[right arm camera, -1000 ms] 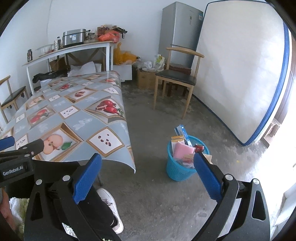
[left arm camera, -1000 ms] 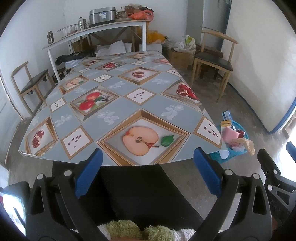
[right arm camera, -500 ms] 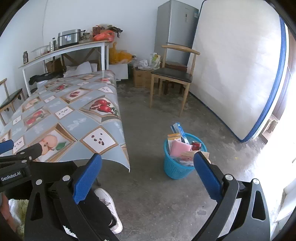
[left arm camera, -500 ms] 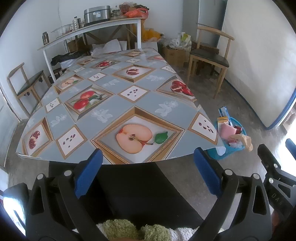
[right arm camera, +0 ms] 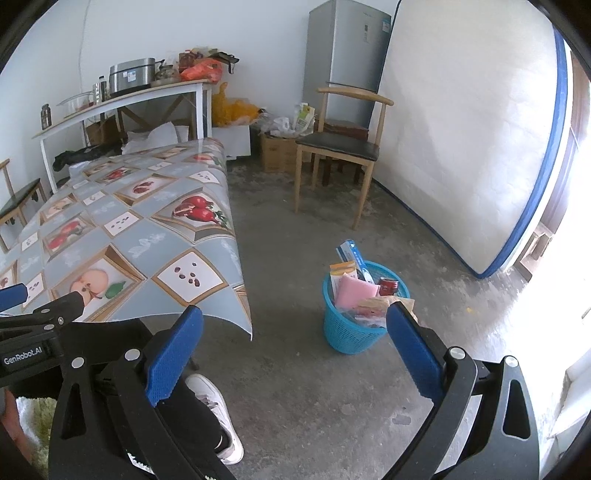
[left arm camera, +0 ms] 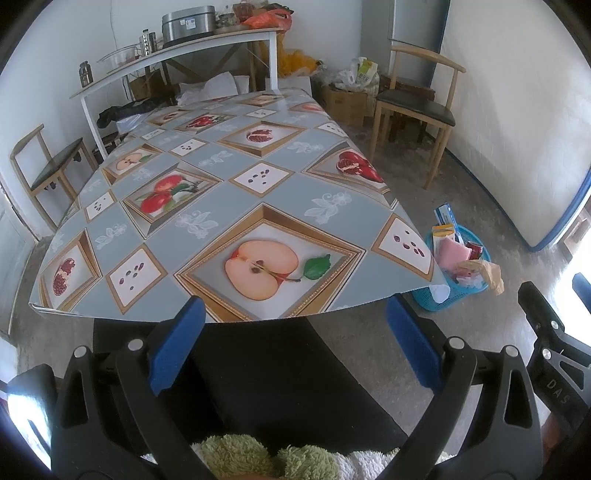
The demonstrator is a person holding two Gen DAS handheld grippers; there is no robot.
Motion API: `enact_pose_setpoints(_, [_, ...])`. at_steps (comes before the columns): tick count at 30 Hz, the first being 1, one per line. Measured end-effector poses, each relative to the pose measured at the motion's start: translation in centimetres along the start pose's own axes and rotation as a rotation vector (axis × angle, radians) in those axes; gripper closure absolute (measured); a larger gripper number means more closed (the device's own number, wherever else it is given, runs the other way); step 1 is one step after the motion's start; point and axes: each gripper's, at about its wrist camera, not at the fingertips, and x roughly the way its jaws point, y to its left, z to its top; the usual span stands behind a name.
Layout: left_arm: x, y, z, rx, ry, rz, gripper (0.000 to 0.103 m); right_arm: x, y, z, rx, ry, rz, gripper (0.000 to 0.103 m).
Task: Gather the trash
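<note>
Grey concrete floor [right arm camera: 295, 376] fills this room, with white walls all around. Low in the left view, the left gripper [left arm camera: 295, 343] has its two blue pads [left arm camera: 177, 347] far apart, and nothing is between them. It hangs over a black lap, just at the near edge of the table [left arm camera: 207, 206]. On the table is a cloth with pictures of apples and seeds, and its top is bare. The right gripper [right arm camera: 293, 350] is wide apart too, with nothing in it, and it hangs over the floor beside the table's corner. A white shoe [right arm camera: 218, 410] shows on the floor under it. A little past its right pad sits the blue basket [right arm camera: 347, 332] on the floor, near the table's corner. It is full of trash: a pink pack [right arm camera: 356, 291], a red can [right arm camera: 388, 286], a blue box [right arm camera: 351, 254] sticking up and some crumpled brown paper [left arm camera: 487, 273]. Farther back, a wooden chair [right arm camera: 340, 147] stands near a big white mattress [right arm camera: 461, 129] that leans on the wall. A grey fridge [right arm camera: 347, 55] is behind the chair. A long shelf [left arm camera: 177, 55] by the far wall holds a silver pot [left arm camera: 188, 18] and an orange bag [left arm camera: 266, 18].
</note>
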Motion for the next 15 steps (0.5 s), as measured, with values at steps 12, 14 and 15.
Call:
enact_pose_setpoints(12, [-0.01, -0.04, 0.01, 0.001, 0.001, 0.000, 0.009, -0.02, -0.31, -0.03, 0.006, 0.000, -0.004, 0.006])
enact_pose_setpoints(14, [-0.02, -0.04, 0.02, 0.001, -0.001, 0.000, 0.009, -0.02, -0.31, -0.03, 0.005, 0.000, -0.004, 0.006])
enact_pose_setpoints(15, [-0.03, -0.03, 0.04, 0.001, 0.000, 0.001, 0.009, -0.04, -0.36, -0.01, 0.005, -0.001, -0.004, 0.006])
